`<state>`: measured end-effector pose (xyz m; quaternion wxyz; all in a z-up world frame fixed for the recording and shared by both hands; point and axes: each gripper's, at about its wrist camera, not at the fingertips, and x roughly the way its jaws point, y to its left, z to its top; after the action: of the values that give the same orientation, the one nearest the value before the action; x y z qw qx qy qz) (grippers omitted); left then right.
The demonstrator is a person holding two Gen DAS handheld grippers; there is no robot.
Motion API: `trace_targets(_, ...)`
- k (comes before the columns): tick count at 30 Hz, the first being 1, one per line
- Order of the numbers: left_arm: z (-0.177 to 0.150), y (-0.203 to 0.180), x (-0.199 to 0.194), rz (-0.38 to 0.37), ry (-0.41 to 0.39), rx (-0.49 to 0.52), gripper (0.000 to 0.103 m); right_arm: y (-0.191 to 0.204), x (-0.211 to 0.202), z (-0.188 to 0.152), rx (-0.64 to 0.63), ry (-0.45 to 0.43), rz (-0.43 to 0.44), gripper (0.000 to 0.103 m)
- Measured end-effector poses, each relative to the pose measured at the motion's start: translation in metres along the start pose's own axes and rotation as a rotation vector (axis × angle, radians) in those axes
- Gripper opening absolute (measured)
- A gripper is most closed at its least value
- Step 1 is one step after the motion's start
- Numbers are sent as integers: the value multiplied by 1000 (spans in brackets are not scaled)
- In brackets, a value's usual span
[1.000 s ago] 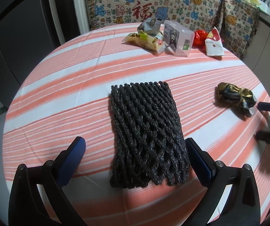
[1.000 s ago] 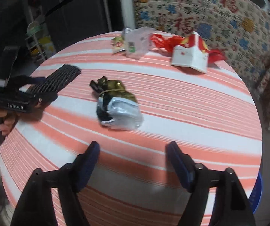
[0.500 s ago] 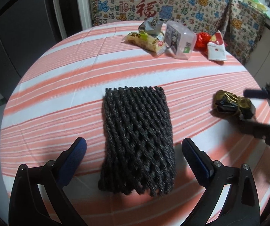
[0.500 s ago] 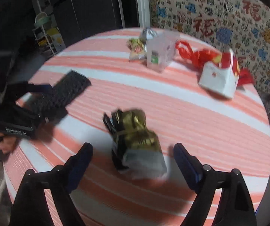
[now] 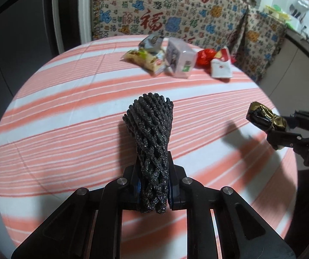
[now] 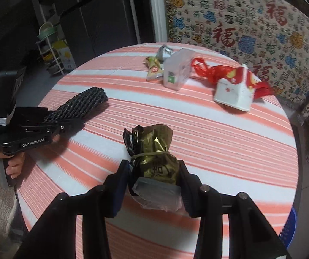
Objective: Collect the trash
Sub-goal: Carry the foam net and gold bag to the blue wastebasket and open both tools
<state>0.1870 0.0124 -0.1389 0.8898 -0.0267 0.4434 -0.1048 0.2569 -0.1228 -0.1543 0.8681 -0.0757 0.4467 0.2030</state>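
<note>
A black foam net sleeve (image 5: 152, 125) is squeezed between the pads of my left gripper (image 5: 154, 185), which is shut on its near end; the far end fans out above the striped tablecloth (image 5: 68, 118). In the right wrist view the same net (image 6: 83, 103) sticks out of the left gripper (image 6: 63, 125). My right gripper (image 6: 154, 177) has its jaws closing, and its pads press on a crumpled gold foil bag (image 6: 154, 142) tied with a rubber band. In the left wrist view that gold bag (image 5: 262, 116) is held at the right gripper (image 5: 284, 127).
At the far side of the round table (image 6: 230, 140) lie snack wrappers (image 5: 145, 59), a clear plastic box (image 5: 180, 61), a red plastic bag (image 5: 205, 56) and a white-and-red carton (image 5: 221, 67). A patterned cloth (image 5: 176, 10) hangs behind. A blue bin (image 6: 289, 231) stands low right.
Both grippers went from wide open to closed: the left on the black net, bunching it, the right on the gold bag. Both have risen a little from the table.
</note>
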Motion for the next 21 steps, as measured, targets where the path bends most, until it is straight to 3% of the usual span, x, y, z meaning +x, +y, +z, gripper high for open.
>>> trace_targets(10, 14, -74, -13, -99, -41, 55, 16, -51, -34, -36, 139, -63, -74, 44)
trace_targets(15, 25, -140, -7, -177, -29, 130, 16, -90, -62, -60, 210, -97, -134, 45)
trace_targets(21, 41, -233, 3, -284, -10, 231, 16, -160, -115, -100, 347, -141, -266, 45)
